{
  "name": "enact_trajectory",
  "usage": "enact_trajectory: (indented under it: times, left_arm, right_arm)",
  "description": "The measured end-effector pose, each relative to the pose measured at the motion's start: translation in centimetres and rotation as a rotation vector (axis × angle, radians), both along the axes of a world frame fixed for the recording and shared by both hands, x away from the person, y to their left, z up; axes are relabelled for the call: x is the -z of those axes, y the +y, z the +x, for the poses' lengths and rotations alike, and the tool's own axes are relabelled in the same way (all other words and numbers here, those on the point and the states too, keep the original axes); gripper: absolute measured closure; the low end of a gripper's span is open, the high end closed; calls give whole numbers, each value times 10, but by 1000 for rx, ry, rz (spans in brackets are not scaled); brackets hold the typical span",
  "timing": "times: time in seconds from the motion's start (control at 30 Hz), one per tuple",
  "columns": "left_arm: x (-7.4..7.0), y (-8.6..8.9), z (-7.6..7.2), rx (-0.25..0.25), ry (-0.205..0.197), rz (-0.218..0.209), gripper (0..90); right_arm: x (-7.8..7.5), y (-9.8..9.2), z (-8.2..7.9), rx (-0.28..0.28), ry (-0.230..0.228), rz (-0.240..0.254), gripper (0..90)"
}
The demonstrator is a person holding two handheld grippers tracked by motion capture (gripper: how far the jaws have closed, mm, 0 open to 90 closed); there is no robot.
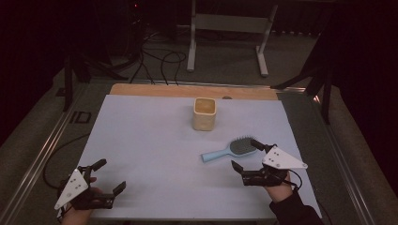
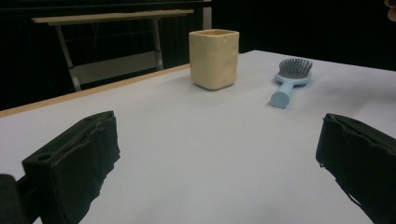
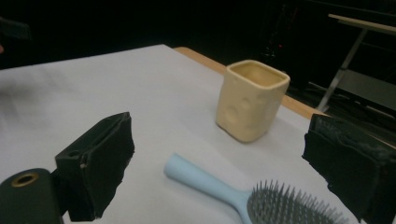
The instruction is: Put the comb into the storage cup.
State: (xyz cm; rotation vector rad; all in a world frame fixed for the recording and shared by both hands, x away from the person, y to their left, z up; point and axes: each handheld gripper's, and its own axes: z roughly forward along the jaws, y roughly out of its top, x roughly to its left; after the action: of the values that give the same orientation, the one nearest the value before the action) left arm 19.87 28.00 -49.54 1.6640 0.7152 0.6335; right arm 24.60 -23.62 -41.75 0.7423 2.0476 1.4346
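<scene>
Right tongs (image 1: 248, 157) gape wide just beside the brush (image 1: 229, 149), which lies between their jaws; left tongs (image 1: 109, 175) idle released. Closing on the bristles risks a slipping, twisting brush.

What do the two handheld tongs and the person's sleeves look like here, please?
Both tongs are black, each with two blocky black jaws and a pale grey three-cornered plate dotted with small dark holes on top. The left tongs and right tongs look alike. A thin black cable loops from the right one. A dark sleeve covers the right wrist. In the gripper views the jaw pads look rough and matte.
</scene>
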Motion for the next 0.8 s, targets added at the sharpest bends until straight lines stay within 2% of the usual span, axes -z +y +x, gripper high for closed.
enact_trajectory:
  times: [0.23,0.3,0.43,0.8]
  left_arm:
    - [0,0,0,1,0,0,0]
    - [0,0,0,1,1,-1,0]
    - [0,0,0,0,1,-2,0]
    - [0,0,0,1,1,-2,0]
  right_arm:
    - [-12,6,11,-14,-23,-8,81]
    - [-16,9,16,-21,-22,9,82]
    - [-20,13,22,-24,-24,9,82]
    - [-21,27,40,-34,-23,20,82]
